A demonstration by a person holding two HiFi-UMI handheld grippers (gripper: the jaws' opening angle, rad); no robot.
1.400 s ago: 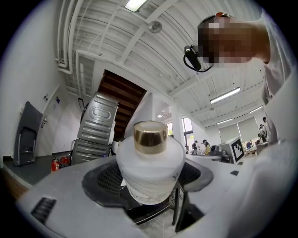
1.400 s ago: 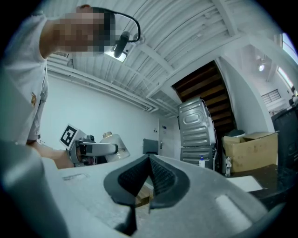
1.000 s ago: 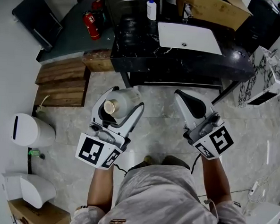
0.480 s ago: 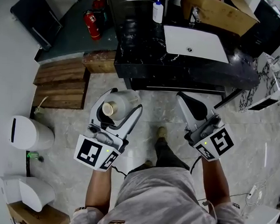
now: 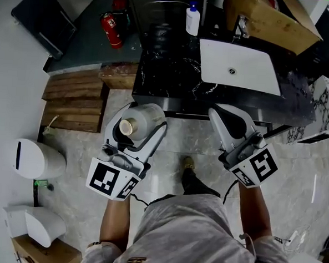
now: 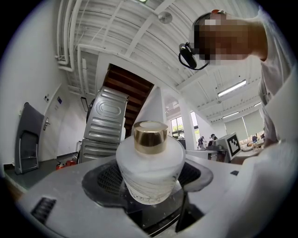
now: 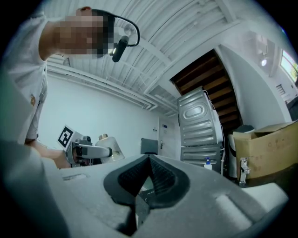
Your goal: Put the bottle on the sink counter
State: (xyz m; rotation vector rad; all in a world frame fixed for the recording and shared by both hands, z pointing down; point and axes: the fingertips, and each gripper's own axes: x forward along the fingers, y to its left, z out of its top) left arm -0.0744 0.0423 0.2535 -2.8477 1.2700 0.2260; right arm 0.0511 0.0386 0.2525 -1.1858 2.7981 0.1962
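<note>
the left gripper (image 5: 146, 117) has its jaws clamped on the bottle (image 6: 149, 173) at its frosted body, gold cap (image 6: 150, 136) up, so it can likely go straight down. the right gripper (image 7: 149, 161) has its jaws pressed together, empty. both hang over the floor (image 5: 183, 139) just short of the desk (image 5: 167, 74). the bare black top left of the white basin (image 5: 240, 67), in front of the pump bottle (image 5: 193, 19), looks roomiest.
</note>
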